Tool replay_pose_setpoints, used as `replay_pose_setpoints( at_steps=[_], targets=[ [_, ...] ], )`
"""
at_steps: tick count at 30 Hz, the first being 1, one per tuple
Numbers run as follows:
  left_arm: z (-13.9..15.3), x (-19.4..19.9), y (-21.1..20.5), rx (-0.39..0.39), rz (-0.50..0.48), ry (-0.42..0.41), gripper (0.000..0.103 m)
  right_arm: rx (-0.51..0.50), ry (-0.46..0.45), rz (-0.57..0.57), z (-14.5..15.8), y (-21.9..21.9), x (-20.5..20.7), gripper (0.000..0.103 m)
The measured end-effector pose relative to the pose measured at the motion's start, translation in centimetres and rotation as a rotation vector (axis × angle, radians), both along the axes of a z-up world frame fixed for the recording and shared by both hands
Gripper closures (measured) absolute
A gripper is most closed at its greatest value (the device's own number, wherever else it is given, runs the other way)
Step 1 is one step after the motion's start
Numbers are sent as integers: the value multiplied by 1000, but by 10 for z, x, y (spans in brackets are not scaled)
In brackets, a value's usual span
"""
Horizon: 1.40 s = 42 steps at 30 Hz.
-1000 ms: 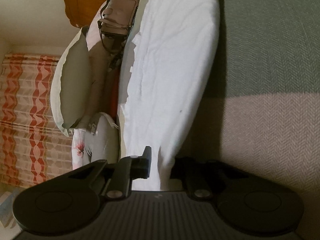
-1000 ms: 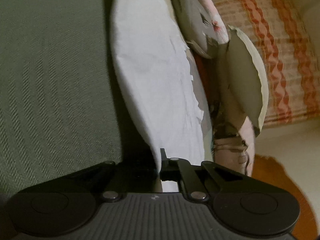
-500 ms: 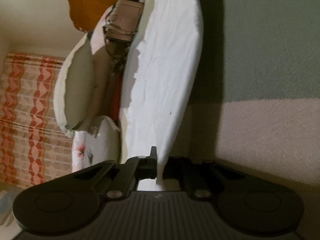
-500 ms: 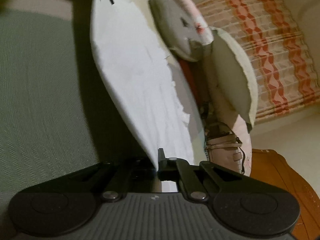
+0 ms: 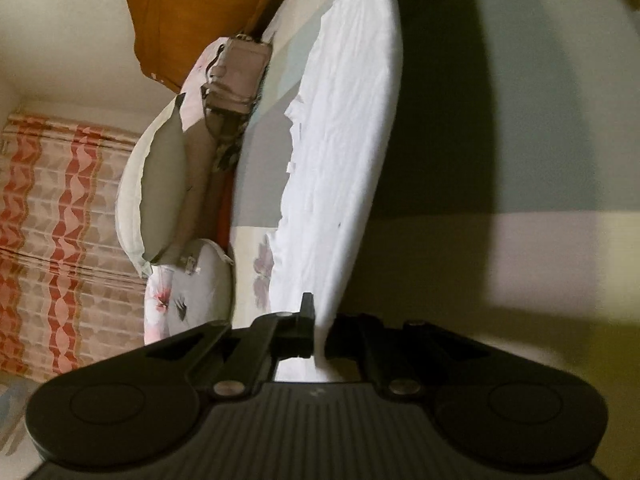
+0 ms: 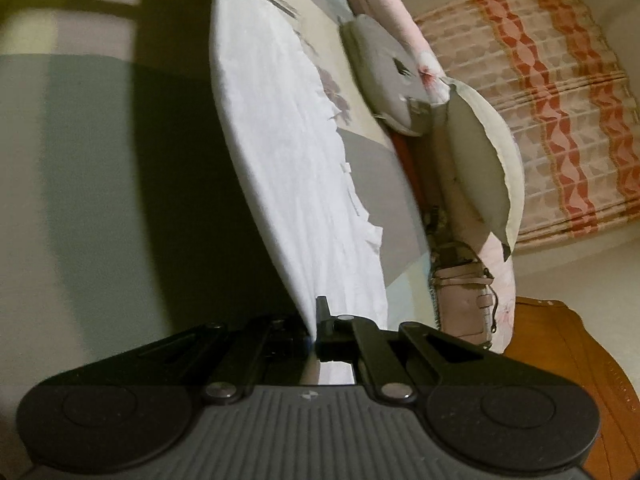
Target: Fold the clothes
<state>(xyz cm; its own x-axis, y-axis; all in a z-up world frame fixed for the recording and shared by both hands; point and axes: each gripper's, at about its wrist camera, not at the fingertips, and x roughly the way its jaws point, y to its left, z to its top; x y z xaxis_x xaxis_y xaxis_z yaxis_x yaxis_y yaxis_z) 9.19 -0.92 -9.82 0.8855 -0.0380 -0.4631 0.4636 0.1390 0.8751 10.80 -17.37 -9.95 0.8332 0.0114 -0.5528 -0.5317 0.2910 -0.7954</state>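
Now the white garment (image 5: 340, 152) hangs stretched between the two tools, lifted higher above the bed (image 5: 540, 128) than half a second before, so more of the striped bedcover shows under it. The left hand-held gripper (image 5: 318, 334) is pinching one end of the cloth, and the right hand-held gripper (image 6: 314, 334) is pinching the other end. I judge the cloth is being carried for a fold. No brand, label or writing can be read; the pink bag (image 5: 238, 76) shows none.
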Motion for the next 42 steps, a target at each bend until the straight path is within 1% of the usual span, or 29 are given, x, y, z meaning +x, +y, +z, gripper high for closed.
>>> replay_pose_setpoints(
  at_steps=[4, 6, 11, 13, 14, 15, 16, 19, 21, 22, 24, 27, 29, 30, 31, 32, 33, 35, 37, 38, 39, 40, 42],
  targets=[
    [0, -38, 1, 7, -5, 20, 102, 6, 30, 14, 3, 1, -40, 98],
    [-1, -52, -1, -7, 4, 37, 102, 11, 45, 12, 2, 0, -54, 98],
    [-10, -80, -6, 11, -6, 40, 102, 46, 80, -18, -5, 1, -78, 98],
    [-17, -83, -4, 27, -10, 54, 101, 53, 92, -25, -11, 1, -83, 97],
    [-21, -82, -2, 23, 4, 74, 99, 63, 111, -33, -14, 0, -84, 94],
    [-24, -82, -1, 19, 21, 95, 93, 75, 138, -42, -17, 0, -86, 92],
    [-25, -83, 1, 17, 34, 116, 92, 88, 162, -51, -20, -2, -88, 90],
    [-16, -95, 11, -36, 58, 162, 92, 120, 192, -77, -18, -12, -97, 87],
    [-2, -103, 24, -109, 101, 242, 92, 164, 241, -111, -7, -28, -103, 79],
    [6, -106, 31, -143, 120, 277, 92, 182, 265, -122, -2, -35, -106, 73],
    [26, -102, 46, -239, 164, 302, 92, 200, 292, -140, 8, -50, -113, 72],
    [57, -96, 67, -385, 231, 333, 92, 246, 302, -174, 25, -66, -117, 72],
    [68, -79, 73, -470, 265, 314, 91, 315, 282, -196, 34, -70, -110, 71],
    [68, -73, 73, -497, 276, 313, 88, 353, 269, -207, 39, -71, -106, 70],
    [63, -68, 71, -512, 287, 322, 86, 390, 258, -220, 42, -72, -102, 65],
    [57, -64, 69, -525, 299, 332, 85, 427, 248, -234, 43, -72, -97, 62],
    [52, -59, 67, -539, 312, 341, 85, 467, 246, -248, 43, -73, -92, 62],
    [39, -60, 74, -574, 349, 366, 85, 542, 264, -282, 37, -75, -80, 61],
    [26, -61, 82, -610, 387, 390, 85, 593, 308, -337, 22, -80, -71, 61],
    [20, -61, 86, -628, 407, 402, 83, 625, 322, -363, 16, -85, -70, 60],
    [21, -64, 94, -648, 431, 410, 78, 663, 328, -388, 11, -92, -71, 57],
    [23, -65, 102, -651, 467, 409, 75, 694, 334, -419, 9, -99, -72, 50],
    [29, -68, 115, -646, 515, 383, 65, 743, 348, -491, 11, -113, -72, 48]
  ],
)
